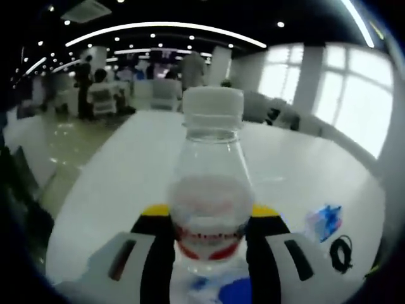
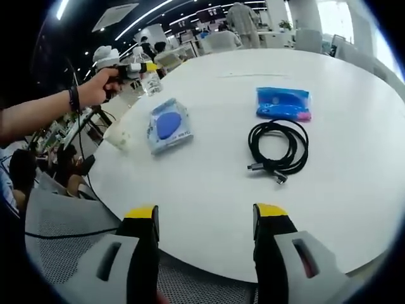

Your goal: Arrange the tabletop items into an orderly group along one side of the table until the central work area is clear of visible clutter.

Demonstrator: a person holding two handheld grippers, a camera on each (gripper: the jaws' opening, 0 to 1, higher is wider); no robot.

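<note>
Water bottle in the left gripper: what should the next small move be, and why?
Probably set the water bottle down upright by the blue pouch near the table edge. The left gripper is shut on it in the air.

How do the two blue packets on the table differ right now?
The packet with the dark blue oval lies near the table edge, close to the left gripper holding the bottle; the packet with the pink edge lies further in, just beyond the coiled black cable. The first sits tilted, with a pale wrapper; the second lies level and is a stronger blue. Both are flat, soft packs lying untouched on the white table.
</note>
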